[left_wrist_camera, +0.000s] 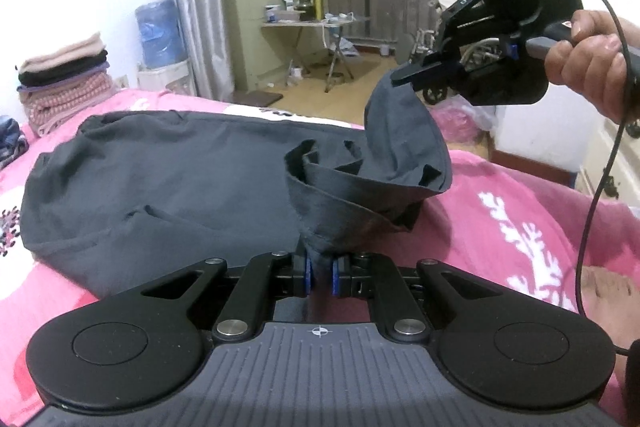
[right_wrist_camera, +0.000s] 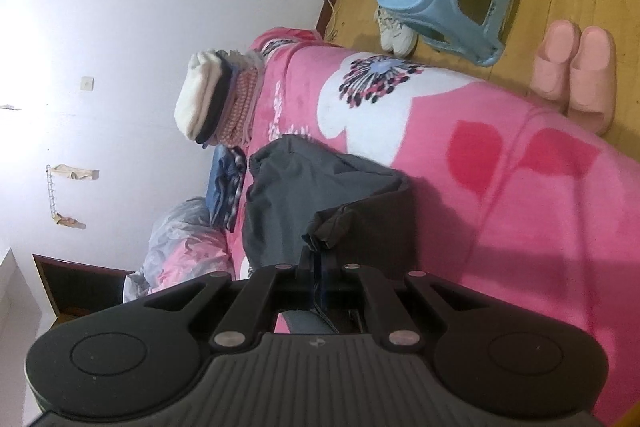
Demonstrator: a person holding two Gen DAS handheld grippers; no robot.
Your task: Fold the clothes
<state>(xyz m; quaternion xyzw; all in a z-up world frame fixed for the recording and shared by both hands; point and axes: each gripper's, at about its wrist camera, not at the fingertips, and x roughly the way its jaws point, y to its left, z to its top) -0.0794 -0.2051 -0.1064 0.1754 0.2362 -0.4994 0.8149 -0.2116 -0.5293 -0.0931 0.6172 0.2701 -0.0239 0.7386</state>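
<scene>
With both grippers — left (left_wrist_camera: 320, 277) and right (left_wrist_camera: 404, 75) — pinched on 1 end of the grey garment (left_wrist_camera: 160, 179) on the bed (left_wrist_camera: 520, 211), carry both corners level so the fold lands square.

Pink floral bed (left_wrist_camera: 500, 219) bearing dark grey garment (left_wrist_camera: 160, 179), folded clothes stack (left_wrist_camera: 64, 79), blue clothes (right_wrist_camera: 226, 183).
</scene>
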